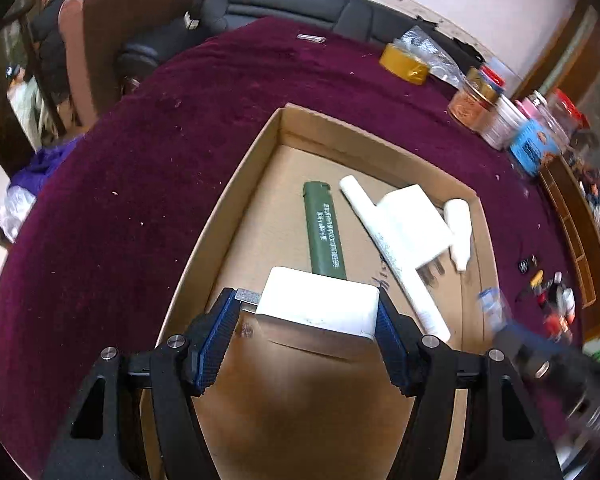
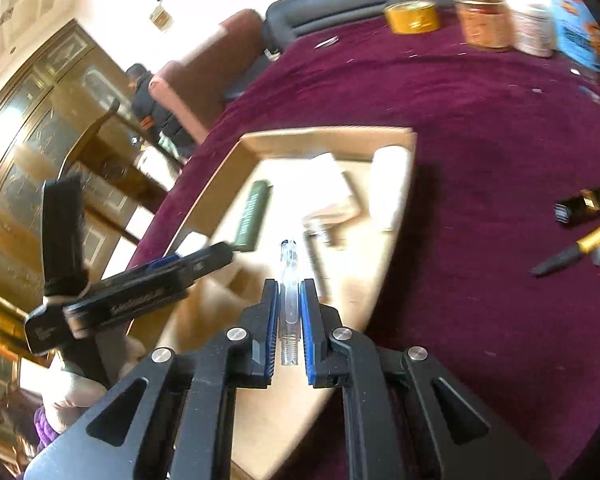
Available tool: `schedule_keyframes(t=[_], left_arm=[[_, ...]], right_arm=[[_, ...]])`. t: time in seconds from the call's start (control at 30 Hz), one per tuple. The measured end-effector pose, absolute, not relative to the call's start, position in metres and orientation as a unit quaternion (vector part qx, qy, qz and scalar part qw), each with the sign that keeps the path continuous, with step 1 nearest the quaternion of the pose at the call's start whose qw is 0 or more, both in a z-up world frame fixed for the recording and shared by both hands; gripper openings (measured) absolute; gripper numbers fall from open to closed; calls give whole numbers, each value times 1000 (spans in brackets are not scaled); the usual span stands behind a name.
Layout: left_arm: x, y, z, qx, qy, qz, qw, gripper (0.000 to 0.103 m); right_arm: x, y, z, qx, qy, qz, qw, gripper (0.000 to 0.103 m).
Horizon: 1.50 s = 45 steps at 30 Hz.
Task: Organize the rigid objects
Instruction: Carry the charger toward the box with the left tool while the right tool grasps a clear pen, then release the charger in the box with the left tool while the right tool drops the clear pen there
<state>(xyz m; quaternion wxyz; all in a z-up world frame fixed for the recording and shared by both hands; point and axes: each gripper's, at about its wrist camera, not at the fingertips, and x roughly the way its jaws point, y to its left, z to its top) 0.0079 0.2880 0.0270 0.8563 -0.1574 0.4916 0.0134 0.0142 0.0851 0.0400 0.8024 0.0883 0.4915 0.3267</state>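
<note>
My left gripper [image 1: 307, 302] is shut on a white block [image 1: 324, 296] that has a metal plug [image 1: 247, 296] at its left end; it hangs over the near part of an open cardboard box [image 1: 228, 200]. On the box floor lie a green lighter [image 1: 324, 232], a white tube [image 1: 392, 256], a white plug adapter [image 1: 416, 220] and a small white bottle [image 1: 458, 232]. My right gripper [image 2: 289, 286] is shut on a clear pen barrel [image 2: 289, 272], above the box's [image 2: 320, 136] near right side. The left gripper [image 2: 148, 288] shows blurred in the right wrist view.
The box stands on a maroon cloth [image 1: 140, 184]. A yellow tape roll [image 1: 406, 65], jars [image 1: 470, 104] and a blue carton [image 1: 530, 148] line the far right. Small loose items [image 2: 584, 204] and a yellow-black tool [image 2: 580, 248] lie right of the box. A person stands far left.
</note>
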Motion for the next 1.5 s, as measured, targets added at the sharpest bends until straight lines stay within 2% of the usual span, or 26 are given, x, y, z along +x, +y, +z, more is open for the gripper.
schedule_keyframes(t=[0.23,0.37,0.43,0.6,0.73,0.87,0.93,1.1,1.27,1.5], left_arm=[[-1,304,32,-214,479,4,851,62],[-30,316,51,-248,444,-13,861,63],[-50,325,63,-260,417,-13,871,66],[-89,349,79,-282,368,2,886,67],[-113,367,75,-295,348,21,890,67],[-124,373,65,-312,343,22,886,67],[-127,374,59,-314,344,25,885,67],[-136,378,53,-304,347,35,887,67],[-142,388,46,-317,344,41,883,67],[-155,400,46,-318,335,53,885,67]], right_arm=[[28,122,26,63,511,327,792,9],[41,132,15,55,524,318,789,9],[46,131,11,65,528,309,789,9],[46,119,24,97,511,305,798,11],[42,134,40,82,492,327,803,11],[45,168,42,55,498,356,789,11],[44,182,38,53,514,383,765,15],[12,201,41,39,524,469,710,17],[-1,200,39,33,527,465,711,17],[-19,211,16,20,568,489,661,17]])
